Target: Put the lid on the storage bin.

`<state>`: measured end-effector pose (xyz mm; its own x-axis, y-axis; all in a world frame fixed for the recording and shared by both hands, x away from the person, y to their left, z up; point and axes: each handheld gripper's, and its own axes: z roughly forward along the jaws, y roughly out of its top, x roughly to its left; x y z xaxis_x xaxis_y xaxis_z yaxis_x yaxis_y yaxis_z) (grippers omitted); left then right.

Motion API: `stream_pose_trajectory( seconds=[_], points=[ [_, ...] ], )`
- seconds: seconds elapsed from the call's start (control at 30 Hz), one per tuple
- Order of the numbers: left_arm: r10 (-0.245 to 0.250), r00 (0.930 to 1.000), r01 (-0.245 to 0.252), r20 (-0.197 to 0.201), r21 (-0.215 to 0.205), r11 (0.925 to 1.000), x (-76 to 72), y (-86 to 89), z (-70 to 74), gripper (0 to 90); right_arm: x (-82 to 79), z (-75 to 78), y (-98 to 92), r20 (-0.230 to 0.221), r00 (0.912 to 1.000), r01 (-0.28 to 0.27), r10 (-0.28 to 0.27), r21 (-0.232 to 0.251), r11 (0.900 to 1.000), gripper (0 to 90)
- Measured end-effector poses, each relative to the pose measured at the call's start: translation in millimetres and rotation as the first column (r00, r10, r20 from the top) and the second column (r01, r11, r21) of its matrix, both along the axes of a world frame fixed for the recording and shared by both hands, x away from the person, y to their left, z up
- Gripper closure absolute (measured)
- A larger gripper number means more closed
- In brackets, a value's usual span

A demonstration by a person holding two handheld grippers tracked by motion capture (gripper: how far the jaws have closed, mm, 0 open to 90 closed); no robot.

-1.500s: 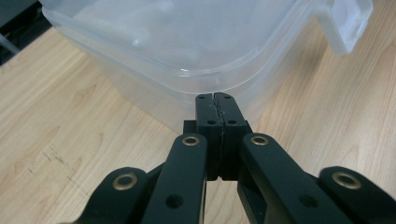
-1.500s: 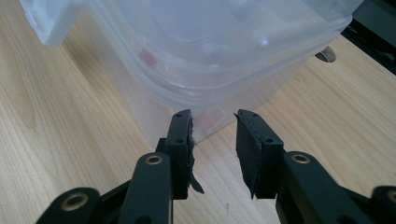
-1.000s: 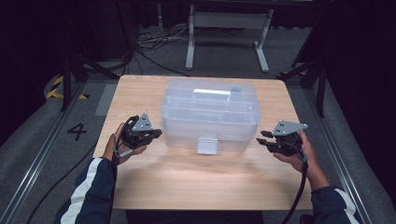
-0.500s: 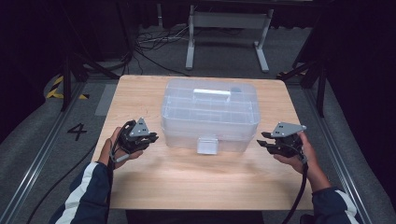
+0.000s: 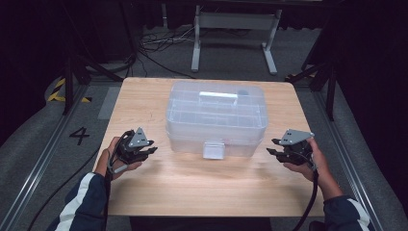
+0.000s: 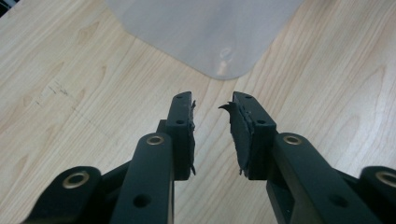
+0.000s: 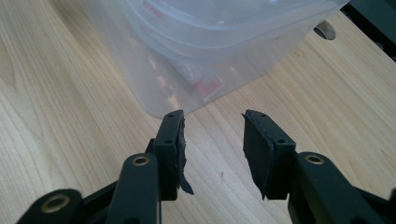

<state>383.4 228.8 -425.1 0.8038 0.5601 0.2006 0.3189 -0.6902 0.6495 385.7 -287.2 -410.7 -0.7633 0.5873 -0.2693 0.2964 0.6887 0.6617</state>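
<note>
A clear plastic storage box [image 5: 216, 118] with a white handle and a front latch [image 5: 213, 149] stands on the wooden table [image 5: 207, 187]. My left gripper [image 5: 150, 151] sits left of the box's front corner, a short way off it; its jaws have just been opening and nothing lies between them [image 6: 211, 105]. My right gripper [image 5: 270, 151] sits just off the box's right front corner [image 7: 196, 70]; its jaws have also just been opening, empty [image 7: 212, 119]. Each is held in a hand near the table's front half.
A metal stand [image 5: 233, 29] and cables [image 5: 154, 48] lie on the floor behind the table. Rails run along both sides, with a number 4 [image 5: 79, 135] marked on the floor at left. Bare wood lies in front of the box.
My left gripper has drawn back from the box toward the table's left front and sunk a little, and its jaws have parted. The right gripper has stayed put with its jaws spreading wider.
</note>
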Motion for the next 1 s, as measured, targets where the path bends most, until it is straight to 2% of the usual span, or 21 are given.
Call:
stream_pose_trajectory(
  seconds=[0.2,0.37,0.57,0.7,0.77,0.93,1.0],
  points=[
    [0.003,1.0,-0.003,-0.008,0.028,0.9996,-6.8,4.8,-7.3,60.8,-4.4,-6.2,-9.2,0.013,0.9999,0.007,-0.007,-0.003,1.0,52.8],
    [0.017,0.9996,-0.016,-0.024,0.047,0.9987,-10.5,8.9,-14.6,53.9,-8.2,-12.7,-19.4,0.02,0.9996,0.018,-0.018,0.014,1.0,48.0],
    [0.024,0.9986,-0.023,-0.047,0.034,0.9992,-14.8,14.6,-20.0,45.4,-12.0,-22.6,-30.1,-0.001,0.9995,0.031,-0.031,0.014,0.999,42.9],
    [0.047,0.9973,-0.045,-0.056,0.03,0.9985,-18.0,19.9,-24.2,38.5,-14.8,-28.0,-38.4,-0.01,0.9982,0.059,-0.059,0.03,0.998,39.0],
    [0.079,0.9951,-0.076,-0.059,0.043,0.9962,-19.0,22.6,-28.0,31.4,-16.0,-31.7,-43.8,-0.017,0.997,0.076,-0.076,0.04,0.996,36.4],
    [0.097,0.9913,-0.095,-0.088,0.029,0.995,-22.5,32.2,-37.2,24.9,-19.0,-42.8,-55.5,-0.058,0.9921,0.115,-0.112,0.063,0.991,31.7],
    [0.098,0.991,-0.097,-0.091,0.021,0.9951,-24.5,34.1,-39.5,23.6,-19.9,-45.2,-57.1,-0.057,0.9904,0.13,-0.126,0.063,0.99,30.8]
  ],
)
